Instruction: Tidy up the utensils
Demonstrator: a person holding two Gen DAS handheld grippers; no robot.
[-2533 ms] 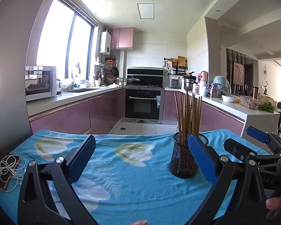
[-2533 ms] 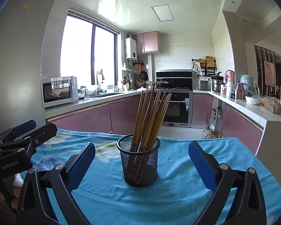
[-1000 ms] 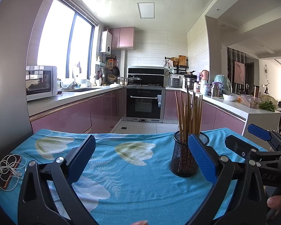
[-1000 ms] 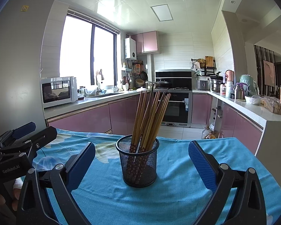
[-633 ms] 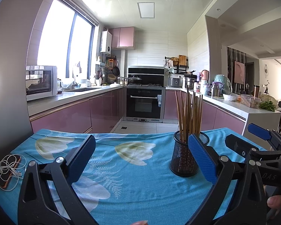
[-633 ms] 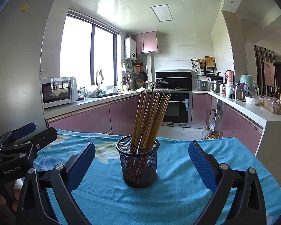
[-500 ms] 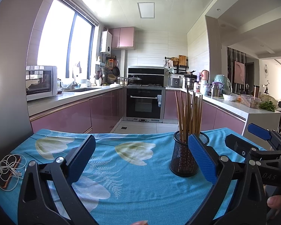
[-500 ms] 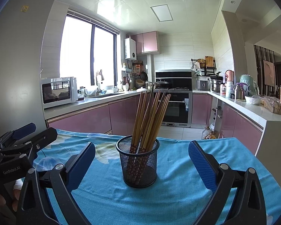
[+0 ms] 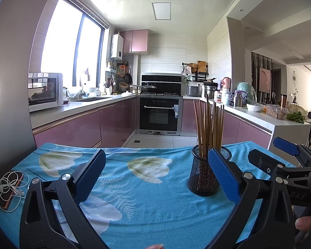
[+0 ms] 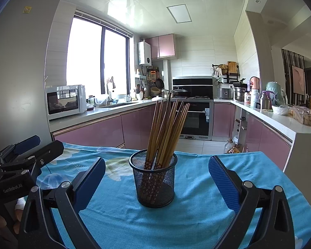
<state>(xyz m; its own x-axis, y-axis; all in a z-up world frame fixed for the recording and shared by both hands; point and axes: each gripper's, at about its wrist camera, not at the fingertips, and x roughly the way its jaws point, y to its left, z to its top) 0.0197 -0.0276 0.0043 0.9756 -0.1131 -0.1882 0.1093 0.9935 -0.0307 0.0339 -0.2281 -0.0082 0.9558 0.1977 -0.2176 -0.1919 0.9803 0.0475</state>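
A table w/ blue floral cloth (image 10: 197, 217) is shown. Left gripper (image 9: 155, 174) and right gripper (image 10: 156, 181) are held spread wide, empty. A black mesh cup (image 10: 154, 183) stands upright mid-table, packed w/ wooden chopsticks (image 10: 165, 128). A phone w/ earbuds (image 9: 7, 186) lies at the cloth's left edge.

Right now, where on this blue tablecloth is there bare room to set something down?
The widest bare patch lies between the phone with earphones at the cloth's left edge and the mesh holder of chopsticks. A smaller strip runs from the holder to the cloth's right edge. Near the holder's right, the right gripper crowds things.
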